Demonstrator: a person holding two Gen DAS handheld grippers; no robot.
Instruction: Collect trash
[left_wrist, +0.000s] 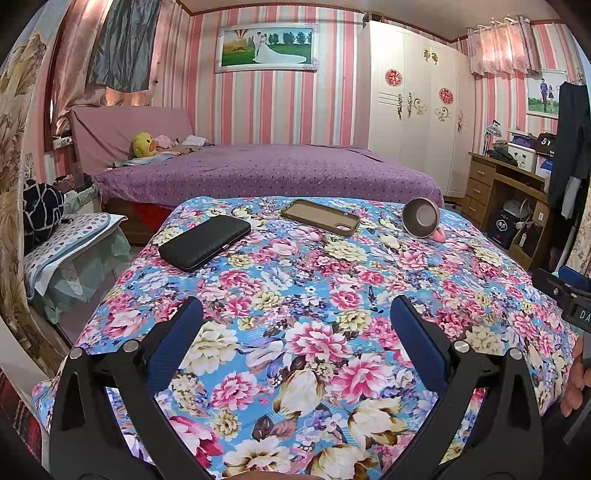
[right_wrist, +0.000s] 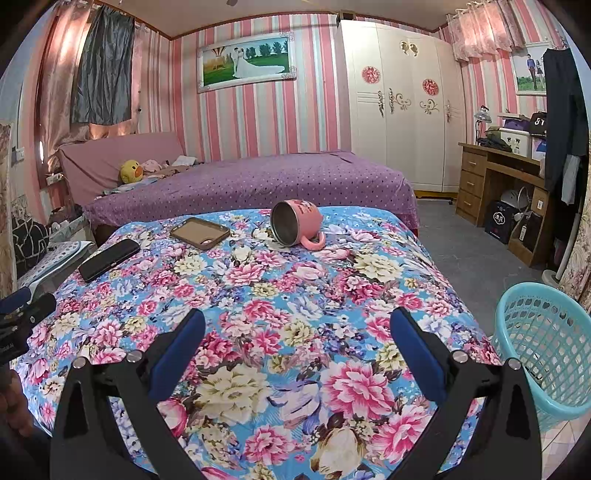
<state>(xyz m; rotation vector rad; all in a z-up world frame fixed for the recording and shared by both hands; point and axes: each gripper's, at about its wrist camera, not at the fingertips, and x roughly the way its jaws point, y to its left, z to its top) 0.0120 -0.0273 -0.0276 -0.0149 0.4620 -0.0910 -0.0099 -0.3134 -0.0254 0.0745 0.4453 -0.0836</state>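
Note:
On the floral cloth-covered table (left_wrist: 314, 332) (right_wrist: 295, 295) lie a black case (left_wrist: 205, 242) (right_wrist: 109, 258), a brown phone case (left_wrist: 319, 216) (right_wrist: 200, 232) and a pink mug (left_wrist: 421, 221) (right_wrist: 295, 223) tipped on its side. All three sit at the far end. A turquoise mesh basket (right_wrist: 546, 350) stands on the floor at the table's right side. My left gripper (left_wrist: 295, 328) is open over the near part of the cloth, holding nothing. My right gripper (right_wrist: 297, 336) is open too, also empty, well short of the mug.
A purple bed (left_wrist: 266, 170) (right_wrist: 251, 181) runs behind the table. A wooden desk (left_wrist: 506, 192) (right_wrist: 498, 184) with clutter and a white wardrobe (right_wrist: 399, 99) stand at the right. A low stool with a spotted cover (left_wrist: 70, 236) is left of the table. Grey floor (right_wrist: 469, 251) lies between table and desk.

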